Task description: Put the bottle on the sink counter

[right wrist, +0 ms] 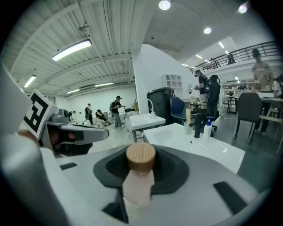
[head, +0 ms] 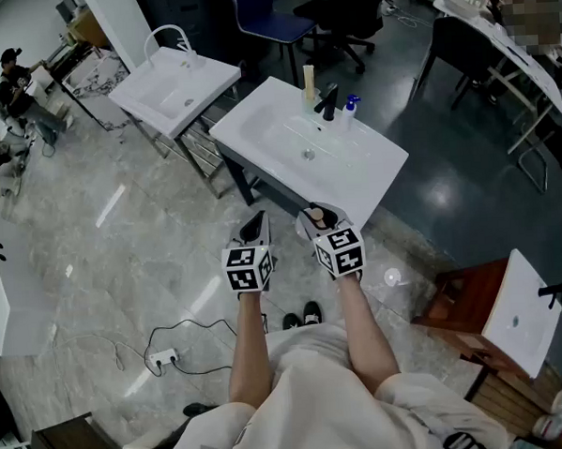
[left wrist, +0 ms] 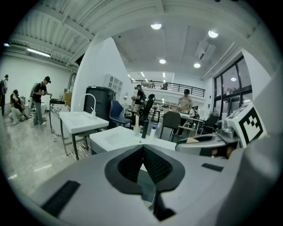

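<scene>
My right gripper (right wrist: 140,181) is shut on a pale pink bottle (right wrist: 138,185) with a round wooden cap (right wrist: 140,156), held upright between the dark pads. In the head view the right gripper (head: 316,217) hovers just in front of the near edge of the white sink counter (head: 363,172), with the bottle's cap (head: 315,213) showing at its tip. My left gripper (head: 255,231) is beside it on the left, also short of the counter. Its pads (left wrist: 152,165) meet with nothing between them. The sink counter (right wrist: 201,148) lies ahead to the right, a little lower than the bottle.
On the counter's far side stand a black faucet (head: 328,102), a tall cream bottle (head: 308,80) and a small blue-capped bottle (head: 350,105). A second white sink (head: 175,84) stands to the left. Office chairs and desks are behind, and a power strip (head: 162,358) lies on the floor.
</scene>
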